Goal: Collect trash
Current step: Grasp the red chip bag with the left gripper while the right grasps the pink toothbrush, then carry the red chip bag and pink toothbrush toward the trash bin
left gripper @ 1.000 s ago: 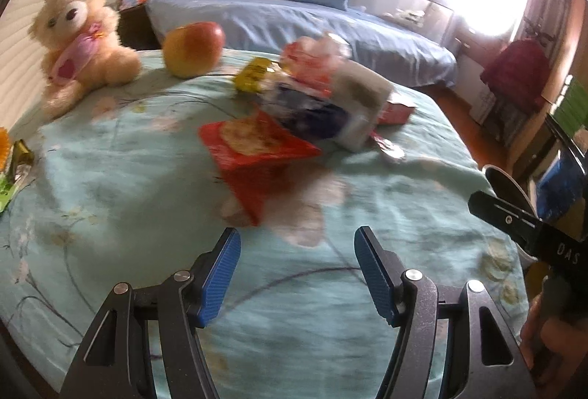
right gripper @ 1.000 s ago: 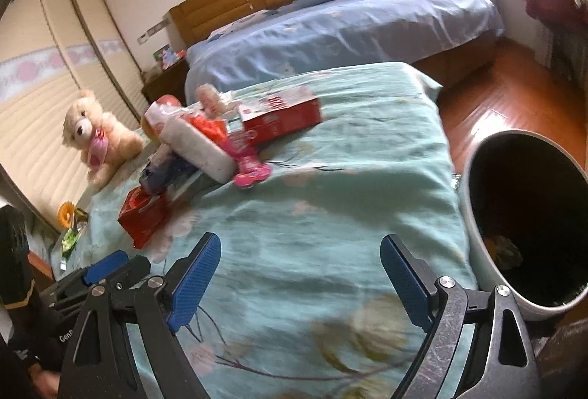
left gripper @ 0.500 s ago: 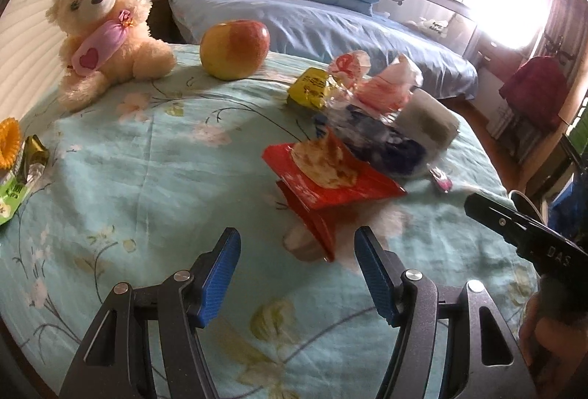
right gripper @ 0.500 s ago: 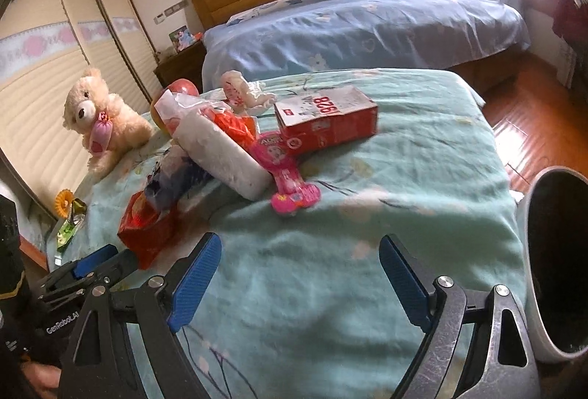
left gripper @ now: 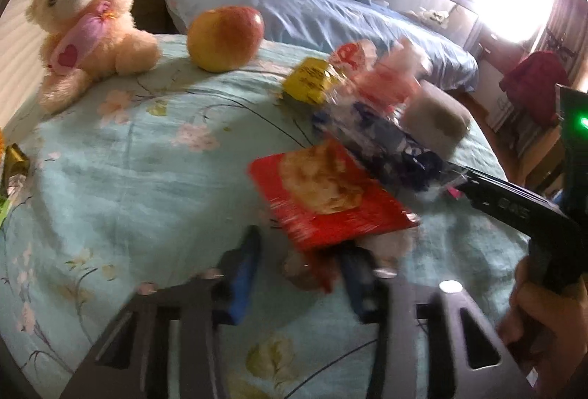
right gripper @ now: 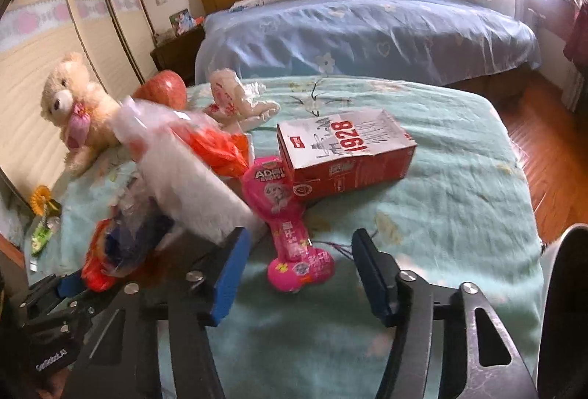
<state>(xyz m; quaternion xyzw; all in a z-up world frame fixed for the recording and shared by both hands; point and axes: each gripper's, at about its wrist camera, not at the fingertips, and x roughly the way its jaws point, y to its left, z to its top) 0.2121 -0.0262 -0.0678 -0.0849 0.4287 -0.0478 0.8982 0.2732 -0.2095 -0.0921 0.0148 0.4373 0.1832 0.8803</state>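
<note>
- Left wrist view: the left gripper (left gripper: 297, 274) sits low in the frame, and its blue pads have just been closing around the near corner of the flat red foil snack packet (left gripper: 327, 200) printed with a golden biscuit. The picture is blurred there, so I cannot tell whether the pads already press on the foil.
- That packet lies at centre right of the frame on the pale green floral bedspread (left gripper: 128, 178), with its far edge tucked against the dark blue crinkled wrapper (left gripper: 386, 145).
- To do this well, pinch only the red foil and lift straight up, so that the bedspread is not caught and the blue wrapper is not dragged.
- Right wrist view: the right gripper (right gripper: 301, 274) is at lower centre. Its jaws have just been closing and stand apart either side of the pink bone-shaped plastic snack pack (right gripper: 290, 226), with clear gaps to both pads.
- I judge the narrow waist of the pink pack the best place to close. Its top end lies touching the red and white carton marked 1928 (right gripper: 349, 156), so pull it away from the carton.
- At the lower right edge stands the dark waste bin with a pale rim (right gripper: 566, 307), probably the drop point.
- The cream teddy bear (left gripper: 84, 17) and the red and yellow apple (left gripper: 224, 39), at upper left, are not trash.
</note>
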